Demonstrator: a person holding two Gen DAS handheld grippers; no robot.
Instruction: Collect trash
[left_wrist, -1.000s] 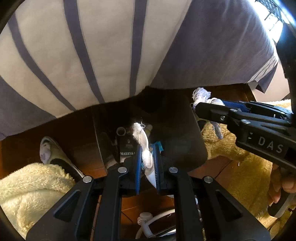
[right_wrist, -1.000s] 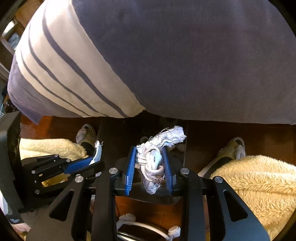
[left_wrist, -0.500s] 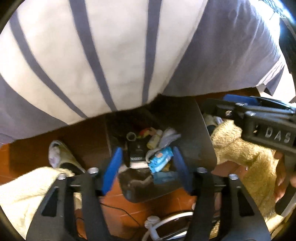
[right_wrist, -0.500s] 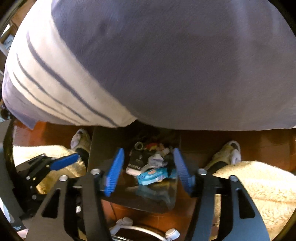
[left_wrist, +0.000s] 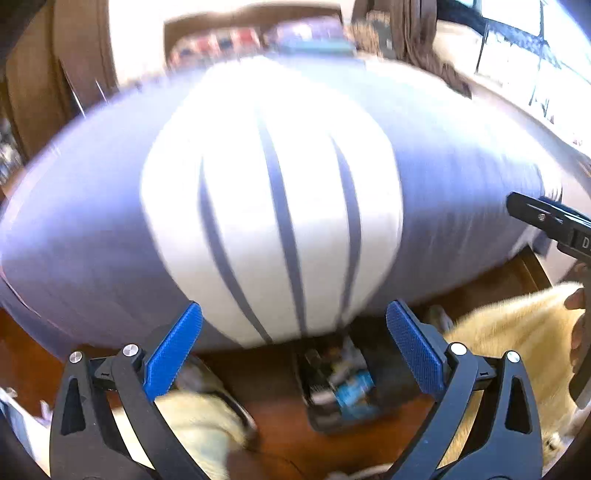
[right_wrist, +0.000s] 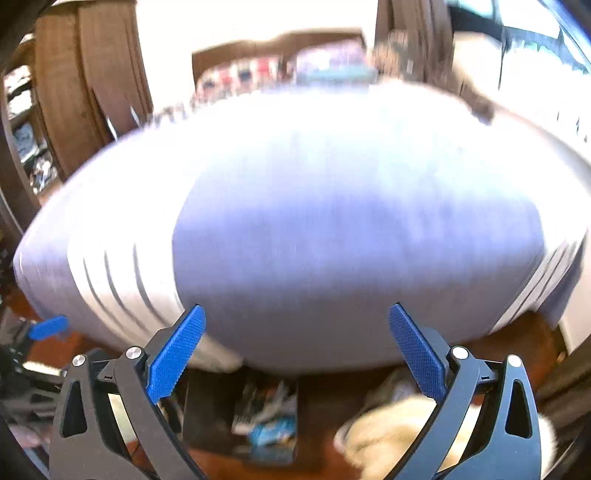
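Left wrist view shows the trash bin (left_wrist: 340, 391) on the floor at the bed's (left_wrist: 280, 206) near edge, its wrappers and crumpled scraps probably light, soft and best pinched at a bunched fold. Both the left hand-held gripper (left_wrist: 293, 338) and right hand-held gripper (right_wrist: 297, 332) are opening wide, empty, touching nothing.
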